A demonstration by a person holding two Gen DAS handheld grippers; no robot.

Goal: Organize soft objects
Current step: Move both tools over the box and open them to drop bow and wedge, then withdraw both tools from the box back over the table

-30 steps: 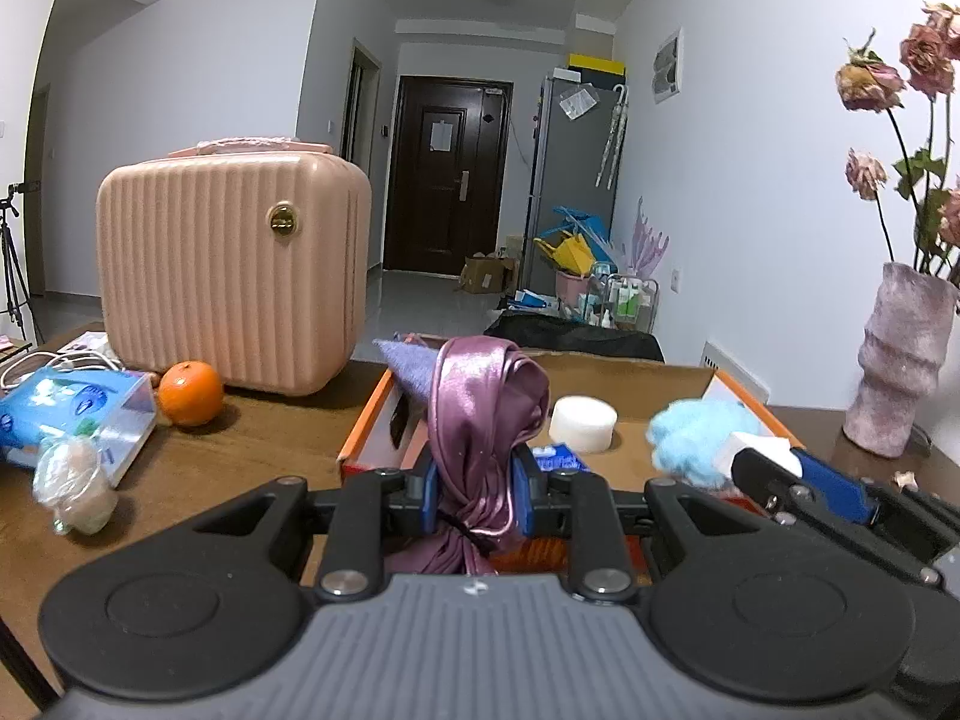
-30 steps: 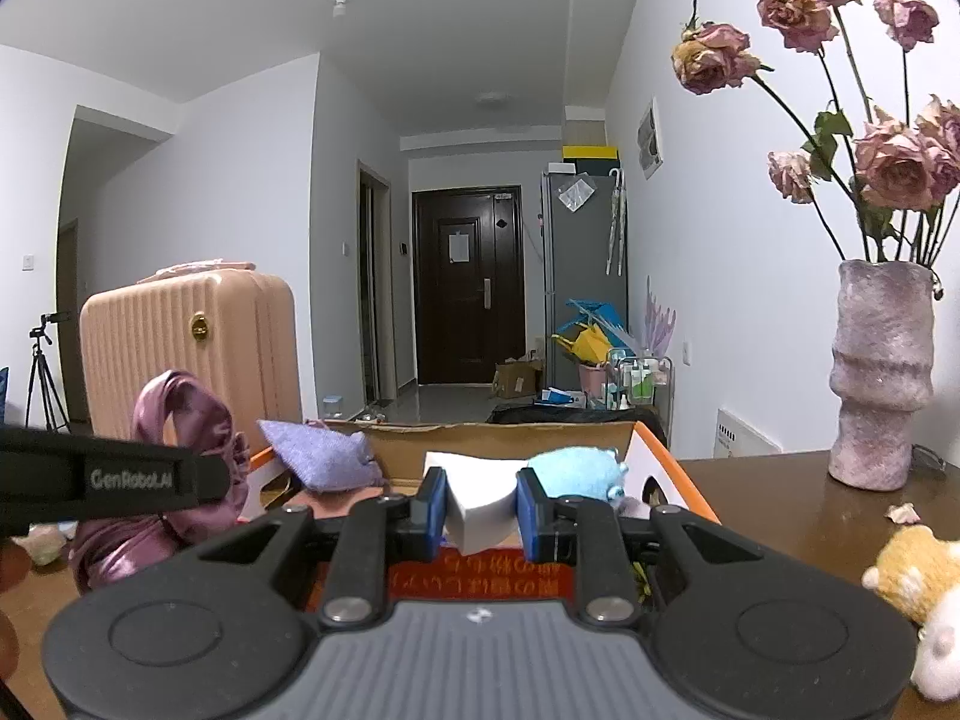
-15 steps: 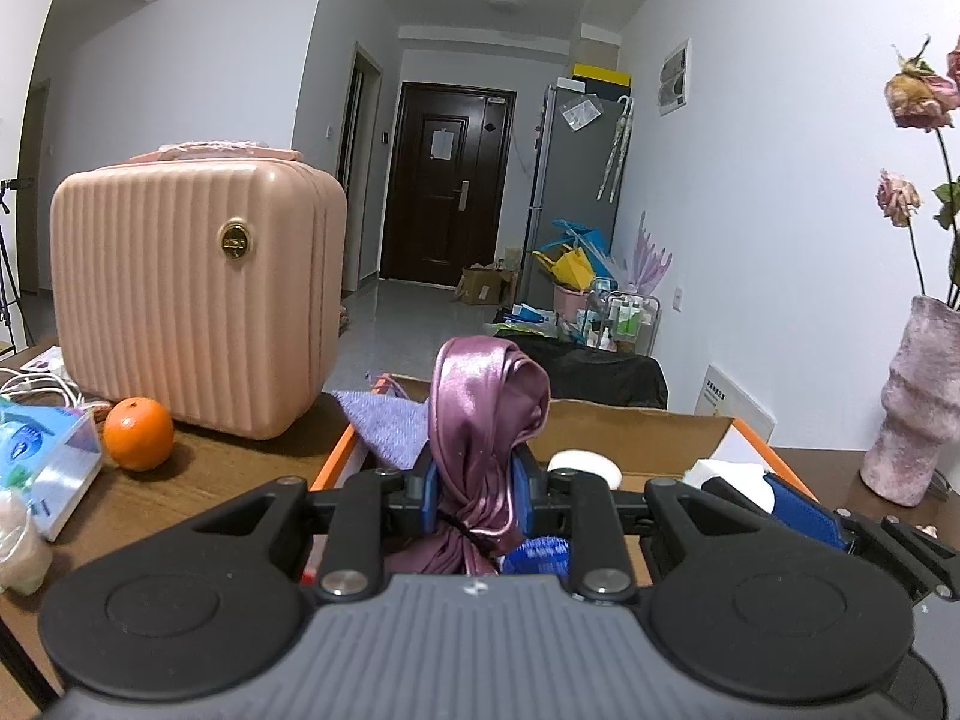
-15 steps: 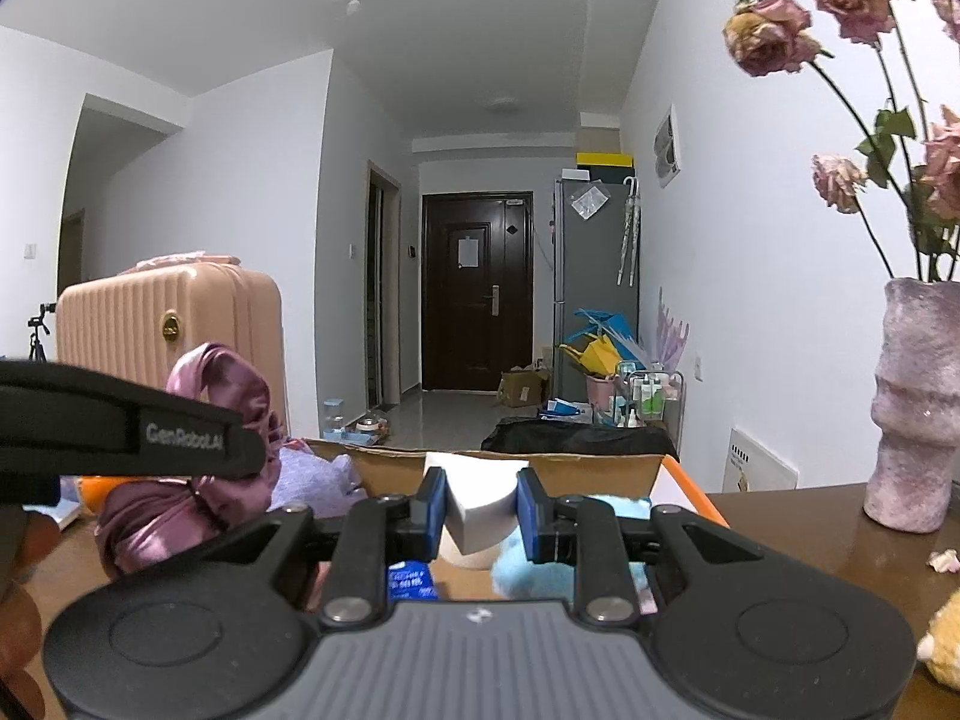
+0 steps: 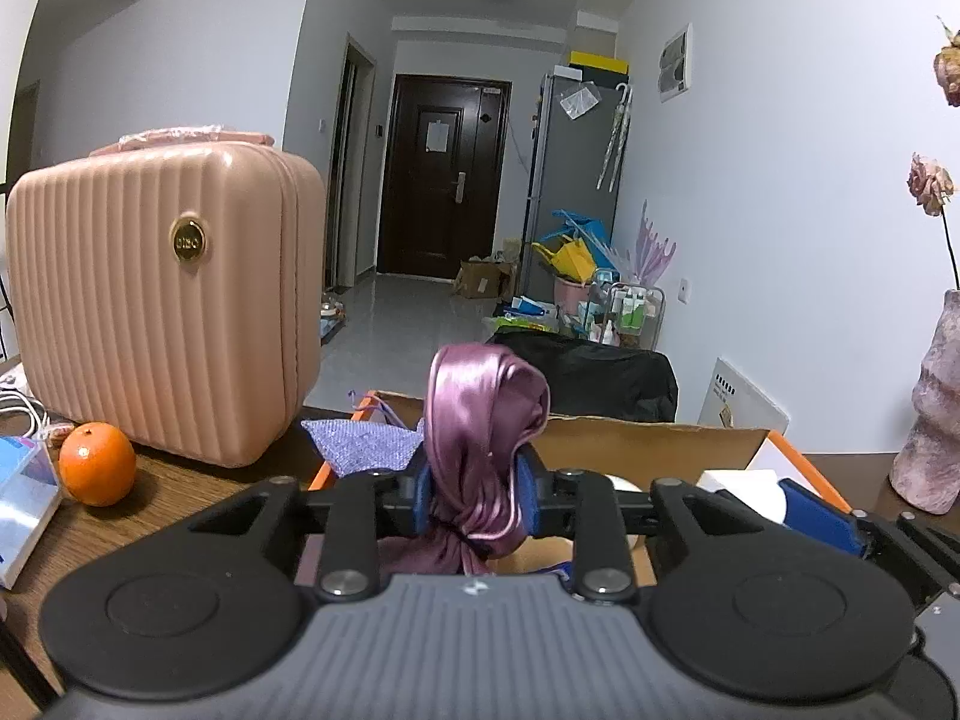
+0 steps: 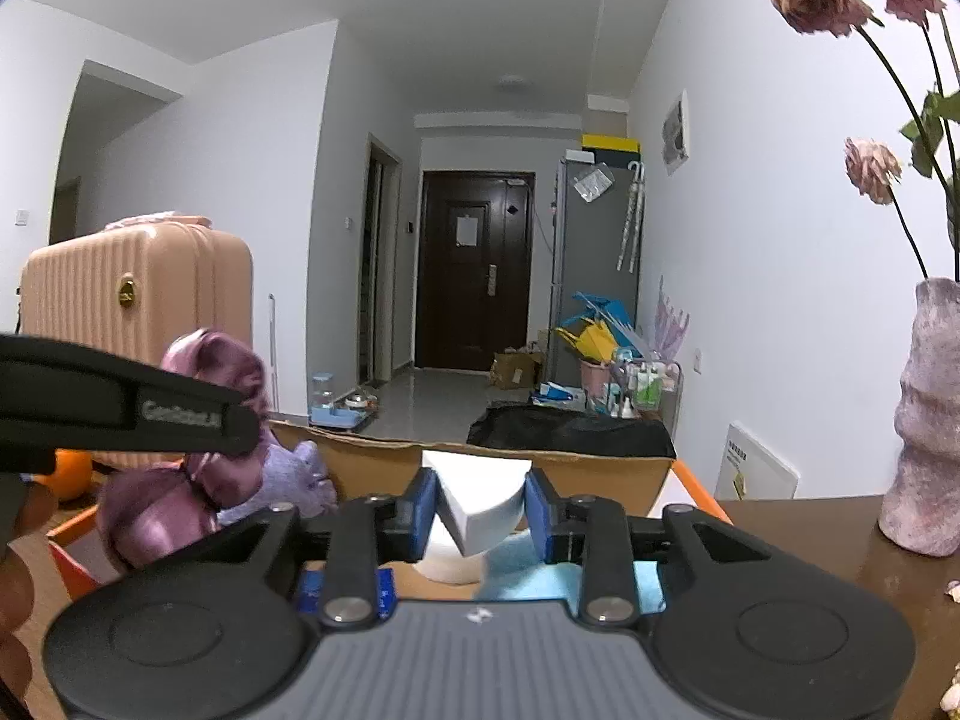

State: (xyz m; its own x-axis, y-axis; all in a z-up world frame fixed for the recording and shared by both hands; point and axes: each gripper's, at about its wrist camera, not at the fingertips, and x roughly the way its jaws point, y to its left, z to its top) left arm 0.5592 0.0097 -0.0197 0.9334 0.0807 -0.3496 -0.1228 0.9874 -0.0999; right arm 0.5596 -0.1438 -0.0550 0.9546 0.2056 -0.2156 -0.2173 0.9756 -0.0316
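Note:
My left gripper (image 5: pixel 474 498) is shut on a shiny purple satin scrunchie (image 5: pixel 480 420) and holds it over the near edge of an open cardboard box (image 5: pixel 636 438) with orange flaps. My right gripper (image 6: pixel 480 507) is shut on a white foam sponge (image 6: pixel 480 492) and holds it above the same box (image 6: pixel 384 459). A lilac knitted pouch (image 5: pixel 360 444) lies at the box's left corner. A white round puff (image 6: pixel 447 564) and a light blue fluffy thing (image 6: pixel 528 576) lie in the box under the right gripper. The scrunchie (image 6: pixel 198 438) also shows in the right wrist view.
A pink ribbed suitcase (image 5: pixel 162 300) stands on the wooden table at the left, with an orange (image 5: pixel 96 471) and a tissue pack (image 5: pixel 24 504) before it. A pink vase (image 6: pixel 927 420) with dried roses stands at the right. A plush toy's edge (image 6: pixel 951 696) shows at lower right.
Both grippers have risen and pitched up over the box, each still holding its object. The box's contents have dropped lower in view.

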